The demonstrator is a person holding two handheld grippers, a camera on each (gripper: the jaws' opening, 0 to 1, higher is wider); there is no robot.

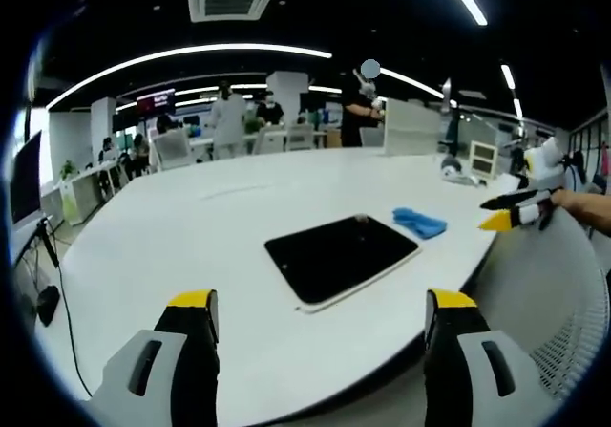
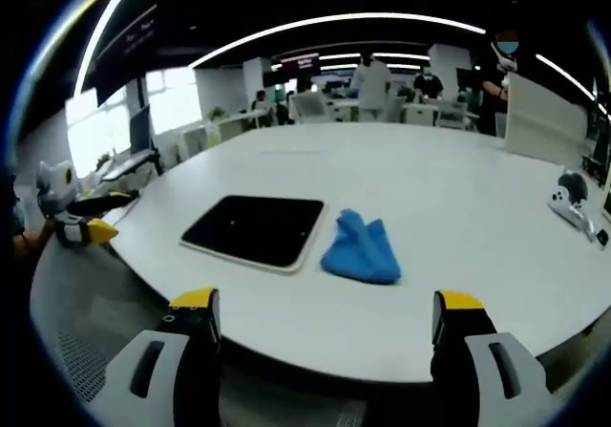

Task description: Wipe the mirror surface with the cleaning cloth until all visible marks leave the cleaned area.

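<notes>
Your left tool (image 1: 320,317) hangs wide open with nothing between its jaws, held back from the near edge of the white worktop (image 1: 191,226). In the left gripper view, one mirror (image 1: 341,255) lies flat on the worktop ahead, a dark rounded rectangle with a pale rim, its long axis running from near left to far right. One blue cleaning cloth (image 1: 420,223) sits bunched just beyond the mirror's far right corner, close to it but apart. Your right tool (image 1: 516,209) comes in from the right, off the worktop's edge.

In the right gripper view, your right tool (image 2: 325,317) is likewise spread wide and empty, short of the worktop (image 2: 449,207). The mirror (image 2: 256,230) lies ahead left, its long axis running roughly across the view. The cleaning cloth (image 2: 362,248) lies crumpled just beside the mirror's right edge. Your left tool (image 2: 91,219) shows at far left.
</notes>
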